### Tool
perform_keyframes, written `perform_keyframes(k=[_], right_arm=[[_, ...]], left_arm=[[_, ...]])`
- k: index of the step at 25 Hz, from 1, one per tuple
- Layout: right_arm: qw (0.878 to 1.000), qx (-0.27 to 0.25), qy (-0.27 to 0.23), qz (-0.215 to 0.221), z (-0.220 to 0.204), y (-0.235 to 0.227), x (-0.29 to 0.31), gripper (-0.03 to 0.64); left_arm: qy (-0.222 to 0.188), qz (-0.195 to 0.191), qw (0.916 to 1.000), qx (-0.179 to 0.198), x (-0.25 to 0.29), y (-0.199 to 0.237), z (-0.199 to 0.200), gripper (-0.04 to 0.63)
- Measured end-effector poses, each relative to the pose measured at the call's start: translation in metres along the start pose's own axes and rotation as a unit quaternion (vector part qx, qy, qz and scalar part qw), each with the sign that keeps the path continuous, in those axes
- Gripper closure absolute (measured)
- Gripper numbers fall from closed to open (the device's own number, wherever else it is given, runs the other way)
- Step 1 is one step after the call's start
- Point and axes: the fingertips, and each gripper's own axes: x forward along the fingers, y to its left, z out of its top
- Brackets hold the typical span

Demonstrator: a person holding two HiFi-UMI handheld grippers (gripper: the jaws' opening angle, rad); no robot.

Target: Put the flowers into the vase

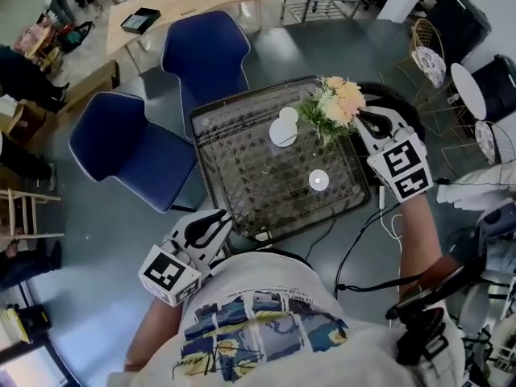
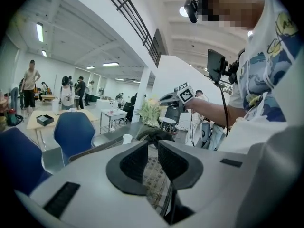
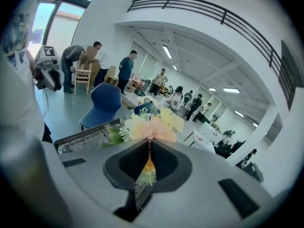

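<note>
A bunch of peach, cream and green flowers [image 1: 336,103] hangs above the far right corner of the grid-topped table [image 1: 242,176]. My right gripper [image 1: 360,122] is shut on its stems. In the right gripper view the blooms [image 3: 149,127] sit just past the closed jaws and a stem runs down between the pads. A white vase [image 1: 283,129] stands on the table left of the flowers. My left gripper [image 1: 211,226] hovers at the table's near left corner. Its jaws stand a little apart with nothing between them. From the left gripper view the flowers [image 2: 151,110] show beyond the table.
A small white cup [image 1: 319,181] sits on the table toward its near right. Two blue chairs [image 1: 201,51] [image 1: 129,147] stand to the left and behind the table. Wire stools [image 1: 431,59] and cables [image 1: 363,248] lie on the right. Several people stand in the background.
</note>
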Motion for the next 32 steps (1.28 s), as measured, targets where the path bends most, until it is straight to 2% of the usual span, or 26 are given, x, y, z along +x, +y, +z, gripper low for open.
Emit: perform_keyframes(k=[4,8,11,16,21,25,29,32], right_arm=[[0.998,-0.061,-0.001,-0.030,0.033,-0.034,0.007,0.595],[0.993,-0.111,0.012,-0.043,0.040,-0.054,0.028,0.595],[0.988,-0.143,0.026,-0.042,0.035,-0.051,0.057,0.595],[0.982,-0.185,0.047,-0.008,0.015,-0.016,0.114,0.594],[0.980,-0.192,0.045,0.038,-0.001,0.028,0.152,0.594],[0.980,-0.184,0.039,0.057,-0.006,0.046,0.168,0.592],[0.983,-0.170,0.036,0.052,-0.005,0.053,0.161,0.584],[0.986,-0.156,0.038,0.036,0.003,0.054,0.144,0.571]], left_arm=[[-0.005,0.021,0.9998,0.000,-0.012,0.003,-0.002,0.546],[-0.008,0.045,0.9989,-0.008,-0.018,0.004,-0.004,0.546],[0.000,0.060,0.9982,-0.006,-0.021,0.008,-0.009,0.546],[0.004,0.085,0.9962,-0.018,-0.027,0.008,-0.015,0.546],[0.014,0.104,0.9938,-0.036,-0.033,0.008,-0.018,0.546],[0.025,0.116,0.9925,-0.029,-0.034,0.011,-0.022,0.546],[0.021,0.114,0.9928,-0.031,-0.044,0.011,-0.023,0.546],[0.011,0.104,0.9944,-0.017,-0.057,0.012,-0.020,0.546]])
